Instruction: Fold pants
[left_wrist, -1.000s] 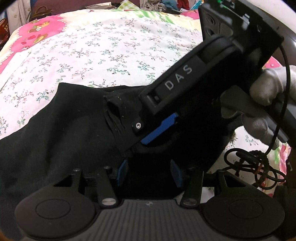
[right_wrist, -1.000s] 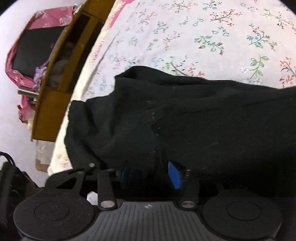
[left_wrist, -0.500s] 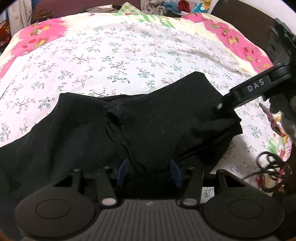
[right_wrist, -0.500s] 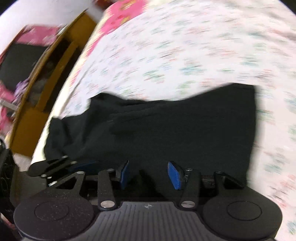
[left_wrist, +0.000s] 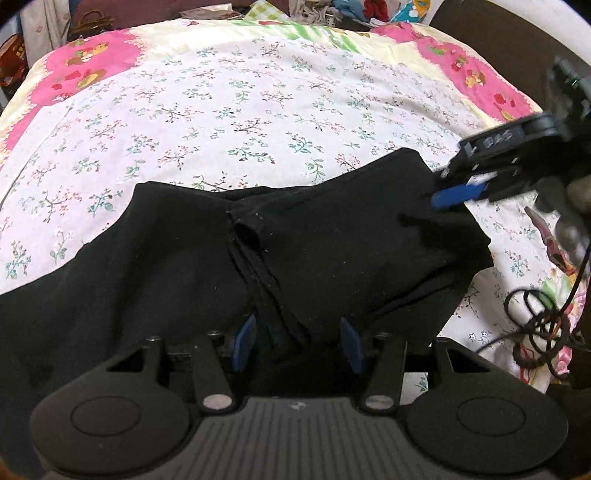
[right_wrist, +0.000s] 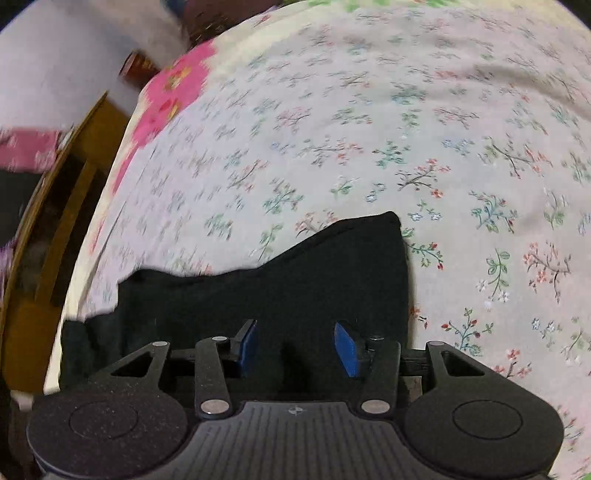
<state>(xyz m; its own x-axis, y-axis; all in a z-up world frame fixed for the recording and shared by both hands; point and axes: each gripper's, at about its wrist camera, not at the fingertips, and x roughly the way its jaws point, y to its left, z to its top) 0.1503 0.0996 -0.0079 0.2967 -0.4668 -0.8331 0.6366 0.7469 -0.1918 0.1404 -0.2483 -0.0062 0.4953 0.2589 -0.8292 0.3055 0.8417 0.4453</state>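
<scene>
Blurring right tool (left_wrist: 448, 197) — grip unclear

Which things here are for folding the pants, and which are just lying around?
For the job:
black pants
left gripper, fabric between its pads
right gripper, fabric between its pads
flowered bedsheet they lie on

Just lying about:
tangled black cable
clothes heap past the bed
wooden shelf beside the bed
</scene>
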